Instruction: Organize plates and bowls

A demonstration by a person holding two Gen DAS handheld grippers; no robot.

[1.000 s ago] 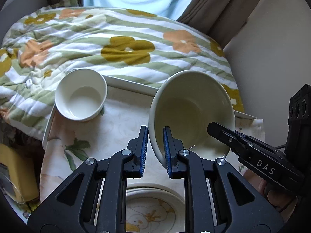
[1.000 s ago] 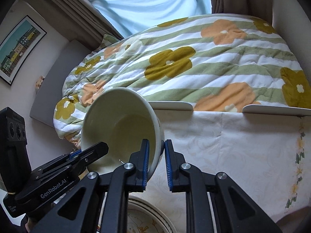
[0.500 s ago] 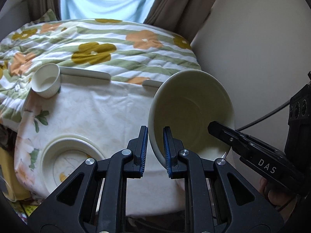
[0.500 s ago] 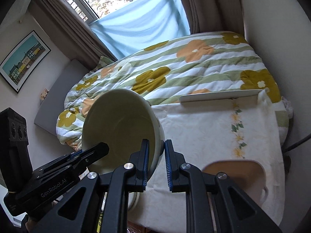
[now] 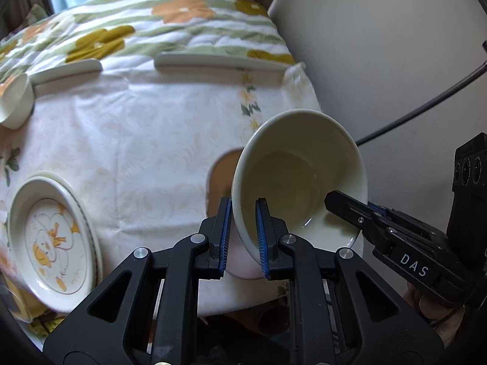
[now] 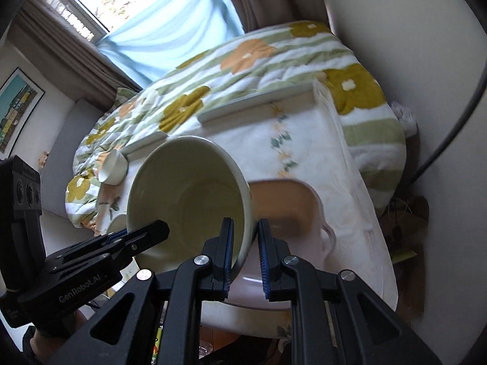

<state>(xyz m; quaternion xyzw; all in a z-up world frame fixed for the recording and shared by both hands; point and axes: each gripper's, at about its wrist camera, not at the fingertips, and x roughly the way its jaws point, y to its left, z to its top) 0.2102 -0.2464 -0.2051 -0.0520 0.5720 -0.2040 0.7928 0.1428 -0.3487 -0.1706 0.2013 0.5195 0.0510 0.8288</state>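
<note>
We note the bed with its flowered blanket [image 5: 170, 27] at the back, and in front of it the table under a white flowered cloth [image 5: 146, 140]. On the cloth, a plate with a duck drawing [image 5: 51, 237] sits at the near left edge in the left wrist view, and a small white bowl [image 5: 15, 103] lies tilted at the far left, touching a raised cream rail. The large cream bowl [image 5: 298, 176] is held in the air above the right part of the table, tipped so its inside faces both cameras, over a tan dish [image 6: 283, 200] with a pale rim. Left gripper [image 5: 242, 234] is clamped on the bowl's near rim, wall between the blue pads. Right gripper [image 6: 245, 258] is clamped on the opposite rim likewise.
</note>
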